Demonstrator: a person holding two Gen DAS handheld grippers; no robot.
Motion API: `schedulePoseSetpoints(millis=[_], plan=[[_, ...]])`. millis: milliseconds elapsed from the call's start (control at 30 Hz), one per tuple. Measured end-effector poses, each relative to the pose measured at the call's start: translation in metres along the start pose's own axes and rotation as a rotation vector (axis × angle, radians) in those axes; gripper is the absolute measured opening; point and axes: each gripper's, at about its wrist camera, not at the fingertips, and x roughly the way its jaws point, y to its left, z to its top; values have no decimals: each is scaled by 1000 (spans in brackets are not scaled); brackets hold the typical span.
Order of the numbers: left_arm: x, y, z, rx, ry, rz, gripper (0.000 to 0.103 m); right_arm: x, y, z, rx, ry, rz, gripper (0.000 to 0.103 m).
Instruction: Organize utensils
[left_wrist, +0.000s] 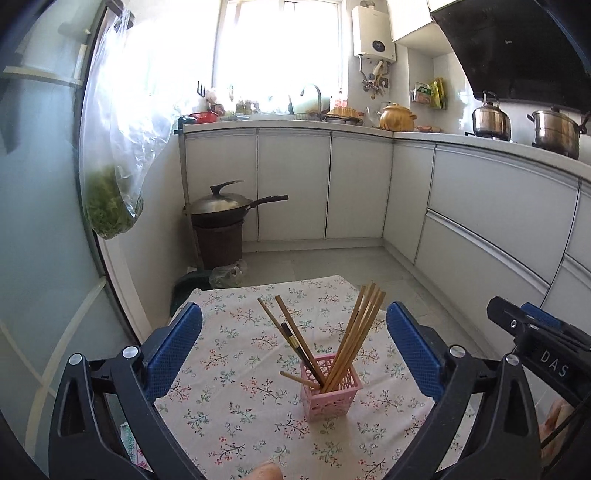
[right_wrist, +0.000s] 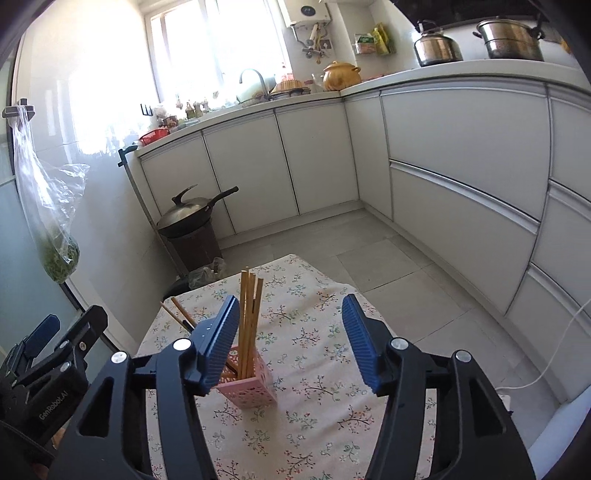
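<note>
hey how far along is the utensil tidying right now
Looks nearly or fully done: the chopsticks and a dark utensil stand in the pink holder on the floral tablecloth. Both the left tongs and right tongs are open and empty. No loose utensils show.

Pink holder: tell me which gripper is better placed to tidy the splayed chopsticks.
Left, probably. The left gripper is open with the pink holder and chopsticks centred between its fingers. The right gripper, also open, sits offset, its left finger blocking part of the holder.
</note>
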Motion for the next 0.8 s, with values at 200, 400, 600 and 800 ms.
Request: schedulePoseSetpoints(millis=[200,400,600,800], plan=[[-23,-9,-12,-20,-63,-28,96,-11,-20,-21,-4,20,-62,73],[-32,-21,-24,-1,-38,-40,96,-29,-39,-37,28,-44,-137,97],[-28,-28,-33,2,-11,-51,96,-27,-51,-47,46,-4,-163,97],[-23,-35,-37,24,0,-36,96,-31,-53,-49,43,-40,-175,97]])
